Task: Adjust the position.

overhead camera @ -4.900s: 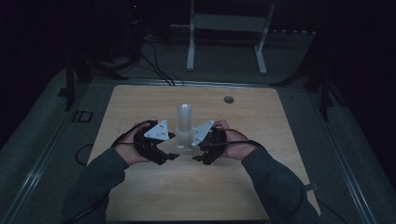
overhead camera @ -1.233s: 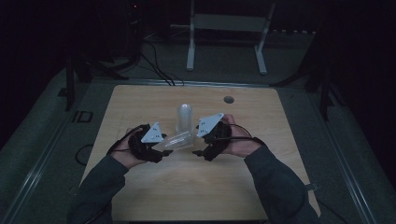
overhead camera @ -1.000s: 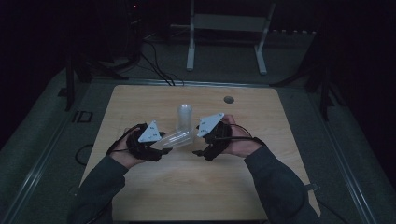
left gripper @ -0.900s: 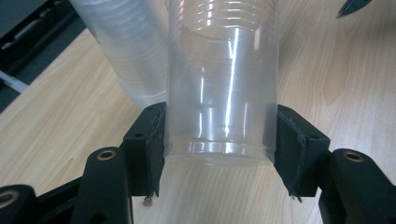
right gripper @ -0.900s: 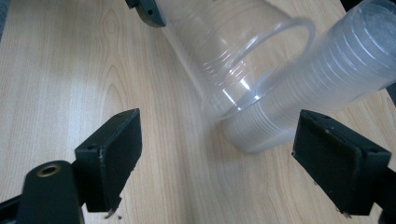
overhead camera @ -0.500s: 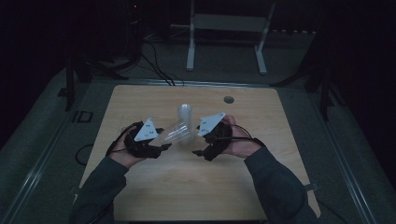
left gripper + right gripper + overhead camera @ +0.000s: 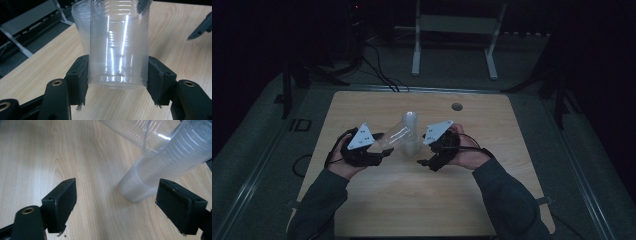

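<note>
The left gripper had its black pads clamped on the base of a single clear ribbed plastic cup, which lay tilted, its mouth pointing toward the upright stack of clear plastic cups at the middle of the pale wooden table. In the right gripper view, the right gripper stood with jaws spread wide and nothing between them, having just been closing a little, the stack just beyond its pads. Judging by this, one cup had been pulled free of the stack and separation was the step in hand. The next move probably called for carrying the held cup clear and setting it upright on bare wood, while the right jaws steadied the stack
</note>
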A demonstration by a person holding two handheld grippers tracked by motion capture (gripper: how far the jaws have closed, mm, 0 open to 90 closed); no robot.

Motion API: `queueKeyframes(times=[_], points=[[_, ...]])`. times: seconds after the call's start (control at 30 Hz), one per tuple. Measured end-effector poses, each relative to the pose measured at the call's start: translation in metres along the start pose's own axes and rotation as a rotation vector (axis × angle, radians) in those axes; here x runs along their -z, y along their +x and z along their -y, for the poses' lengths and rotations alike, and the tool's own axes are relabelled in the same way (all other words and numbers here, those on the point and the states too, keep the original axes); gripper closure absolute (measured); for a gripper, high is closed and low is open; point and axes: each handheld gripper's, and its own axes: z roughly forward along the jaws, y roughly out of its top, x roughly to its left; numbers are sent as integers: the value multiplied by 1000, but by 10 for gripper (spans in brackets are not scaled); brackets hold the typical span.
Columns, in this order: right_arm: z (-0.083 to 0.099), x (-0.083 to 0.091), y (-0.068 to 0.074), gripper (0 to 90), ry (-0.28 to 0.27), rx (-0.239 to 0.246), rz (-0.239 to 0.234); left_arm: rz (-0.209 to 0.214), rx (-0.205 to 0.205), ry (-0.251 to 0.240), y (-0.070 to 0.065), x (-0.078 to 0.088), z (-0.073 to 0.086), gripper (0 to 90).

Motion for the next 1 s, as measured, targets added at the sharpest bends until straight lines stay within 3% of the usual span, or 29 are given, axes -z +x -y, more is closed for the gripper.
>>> queueKeyframes(times=[0.53,1.0], points=[[1,-5,2,172,-21,-44,36,-50,43,-72,2,5,1,410],[-6,-5,5,173,-92,-70,54,-97,68,-120,1,6,1,410]])
